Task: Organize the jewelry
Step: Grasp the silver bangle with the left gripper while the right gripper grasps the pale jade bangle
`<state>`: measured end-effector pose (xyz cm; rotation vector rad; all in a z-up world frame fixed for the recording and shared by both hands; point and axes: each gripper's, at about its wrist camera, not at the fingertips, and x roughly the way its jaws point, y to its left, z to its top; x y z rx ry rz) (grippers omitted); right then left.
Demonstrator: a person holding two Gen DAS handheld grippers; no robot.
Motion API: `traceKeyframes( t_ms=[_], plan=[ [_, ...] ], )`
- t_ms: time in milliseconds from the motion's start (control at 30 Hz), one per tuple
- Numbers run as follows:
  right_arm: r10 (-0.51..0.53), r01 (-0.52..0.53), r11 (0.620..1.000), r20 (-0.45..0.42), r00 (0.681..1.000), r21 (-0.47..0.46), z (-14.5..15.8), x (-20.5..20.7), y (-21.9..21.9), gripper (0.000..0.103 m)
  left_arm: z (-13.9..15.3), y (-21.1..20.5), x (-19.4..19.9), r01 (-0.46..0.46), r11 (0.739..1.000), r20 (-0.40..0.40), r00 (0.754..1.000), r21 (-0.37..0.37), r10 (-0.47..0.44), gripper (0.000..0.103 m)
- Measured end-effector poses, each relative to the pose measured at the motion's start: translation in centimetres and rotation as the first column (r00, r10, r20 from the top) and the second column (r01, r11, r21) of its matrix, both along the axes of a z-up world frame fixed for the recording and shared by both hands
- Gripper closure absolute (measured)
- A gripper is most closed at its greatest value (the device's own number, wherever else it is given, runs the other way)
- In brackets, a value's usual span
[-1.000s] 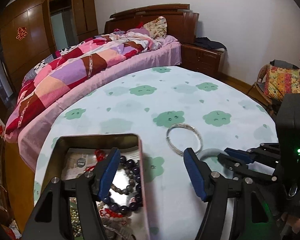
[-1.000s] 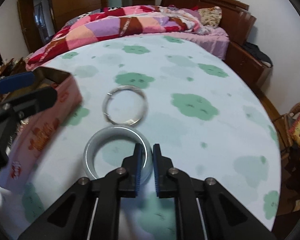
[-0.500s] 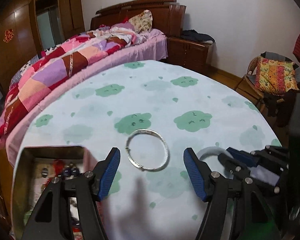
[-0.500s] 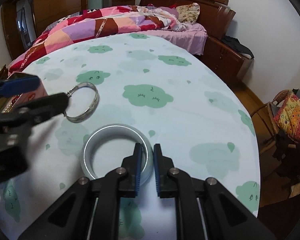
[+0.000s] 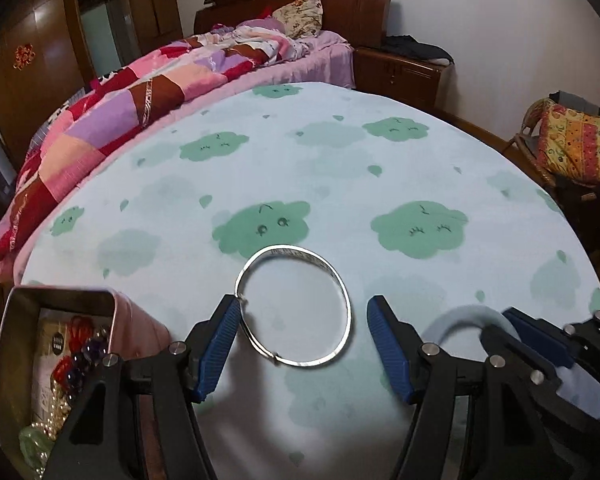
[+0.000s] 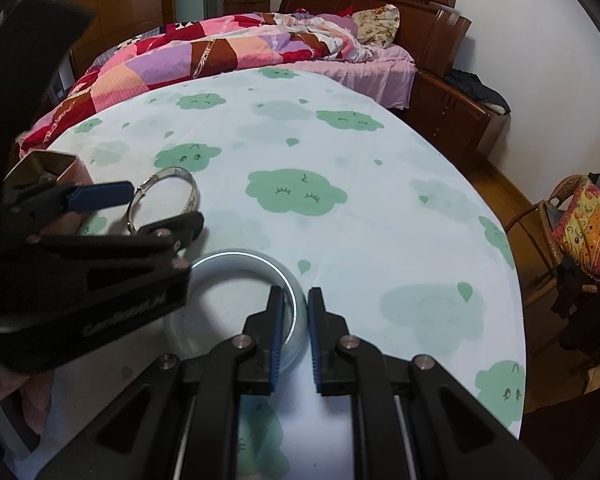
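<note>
Since a second ago the left gripper (image 5: pixel 302 346) has swung off the tin (image 5: pixel 10 344) and over to the bangle (image 5: pixel 296 306), which now lies between its spread fingers; the right gripper (image 6: pixel 296 334) has kept its grip throughout. Largest is the round table (image 5: pixel 340 168), under a pale cloth printed with green clouds; behind it stands a bed (image 5: pixel 160 80) with a patchwork quilt; a wicker chair (image 6: pixel 560 232) sits off to the right. The tin rests at the table's near left edge, open, with beads and pearls inside. The pale jade ring (image 6: pixel 240 280) lies flat on the cloth just right of the bangle, the right gripper's jaws clenched on its near wall. The silver bangle lies flat too, its left edge touching the left gripper's left pad (image 5: pixel 218 346), the jaws released wide and not yet closing on it.
</note>
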<state>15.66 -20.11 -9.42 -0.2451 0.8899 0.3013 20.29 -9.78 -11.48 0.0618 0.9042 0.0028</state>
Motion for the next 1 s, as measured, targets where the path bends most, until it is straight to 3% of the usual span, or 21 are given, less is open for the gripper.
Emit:
traceKeyframes(
  t_ms=[167, 267, 700, 1000],
  plan=[
    [0.001, -0.001, 1.0, 0.004, 1.0, -0.008, 0.1, 0.1, 0.1, 0.088, -0.3, 0.3, 0.4, -0.002, 1.0, 0.013, 1.0, -0.007, 0.003, 0.037],
    [0.002, -0.001, 1.0, 0.009, 1.0, -0.017, 0.0, 0.0, 0.2, 0.087, -0.4, 0.9, 0.8, -0.013, 0.998, -0.001, 1.0, -0.064, 0.013, 0.036],
    [0.018, -0.018, 1.0, -0.001, 1.0, 0.013, 0.0, 0.0, 0.2, 0.087, -0.2, 0.9, -0.5, 0.021, 0.996, 0.013, 1.0, -0.089, -0.02, 0.041],
    [0.029, -0.029, 0.999, 0.005, 1.0, 0.024, 0.1, -0.1, 0.1, 0.088, 1.3, 0.7, -2.6, 0.034, 0.996, 0.076, 0.997, -0.086, -0.028, 0.041]
  ],
)
